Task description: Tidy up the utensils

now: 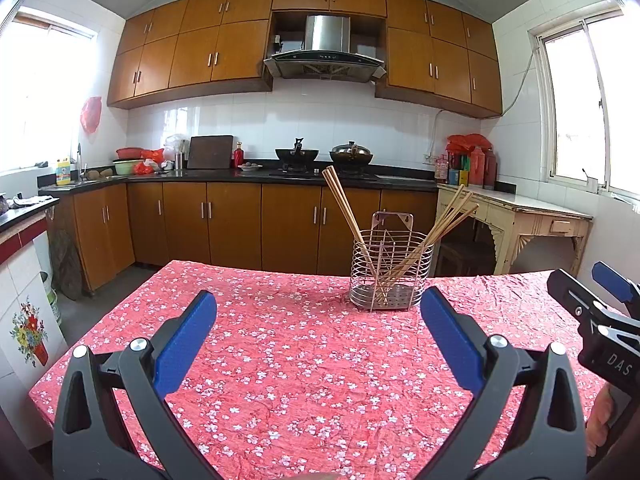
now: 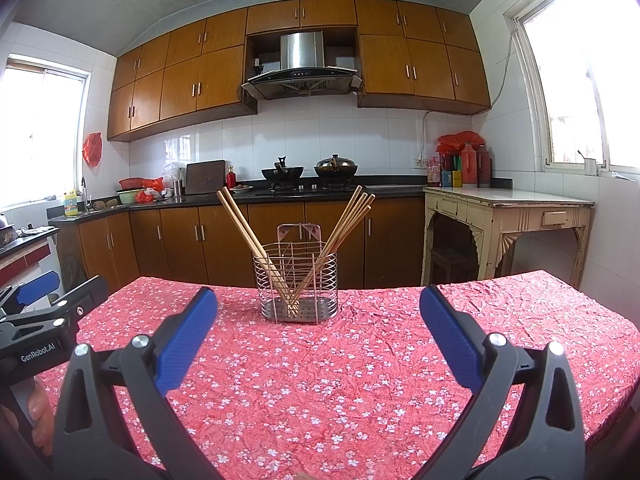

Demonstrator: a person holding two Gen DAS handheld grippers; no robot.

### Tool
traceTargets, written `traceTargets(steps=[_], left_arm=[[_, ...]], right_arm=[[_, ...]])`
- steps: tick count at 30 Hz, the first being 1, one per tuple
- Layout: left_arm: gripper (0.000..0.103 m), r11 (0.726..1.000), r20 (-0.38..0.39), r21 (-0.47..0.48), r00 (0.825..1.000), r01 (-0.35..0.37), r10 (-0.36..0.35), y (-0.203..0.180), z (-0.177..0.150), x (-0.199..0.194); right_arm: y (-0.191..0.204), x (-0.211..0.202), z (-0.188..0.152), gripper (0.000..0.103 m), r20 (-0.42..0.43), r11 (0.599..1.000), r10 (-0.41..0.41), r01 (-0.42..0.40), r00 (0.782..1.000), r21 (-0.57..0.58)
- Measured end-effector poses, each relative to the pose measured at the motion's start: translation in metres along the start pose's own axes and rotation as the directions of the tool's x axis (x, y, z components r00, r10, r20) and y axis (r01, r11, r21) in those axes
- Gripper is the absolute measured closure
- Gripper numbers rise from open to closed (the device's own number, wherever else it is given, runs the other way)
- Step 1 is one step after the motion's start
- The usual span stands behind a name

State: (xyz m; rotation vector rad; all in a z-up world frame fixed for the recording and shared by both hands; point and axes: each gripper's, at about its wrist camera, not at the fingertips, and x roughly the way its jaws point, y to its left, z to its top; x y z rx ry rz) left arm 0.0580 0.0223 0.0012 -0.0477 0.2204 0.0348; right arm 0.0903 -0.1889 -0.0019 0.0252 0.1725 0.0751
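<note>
With my left gripper (image 1: pixel 318 320) and right gripper (image 2: pixel 318 320) both released and empty, the chopsticks (image 2: pixel 244 232) already stand in the wire holder (image 2: pixel 296 280) at frame centre, so I judge little remains.

Red floral tablecloth (image 2: pixel 320 380) over the table, wooden wall cabinets (image 2: pixel 180 80) above, steel range hood (image 2: pixel 302 66) between them, two woks (image 2: pixel 282 173) on the stove, cream side table (image 2: pixel 508 208) at right, red thermos flasks (image 2: pixel 476 164) on it, cutting board (image 2: pixel 205 177) leaning against white tiles

Two wrist views look across the table (image 1: pixel 280 360) toward the far kitchen counter.
The left sits left; both share the wire holder (image 2: pixel 295 280).
</note>
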Motion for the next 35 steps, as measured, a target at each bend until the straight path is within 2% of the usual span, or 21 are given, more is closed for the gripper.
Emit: traceTargets(steps=[35], left_arm=[[0.002, 1.0, 0.014, -0.004, 1.0, 0.006, -0.006, 0.0046, 0.0068, -0.0034]], right_arm=[[0.001, -0.0004, -0.0001, 0.004, 0.003, 1.0, 0.0, 0.0, 1.0, 0.001]])
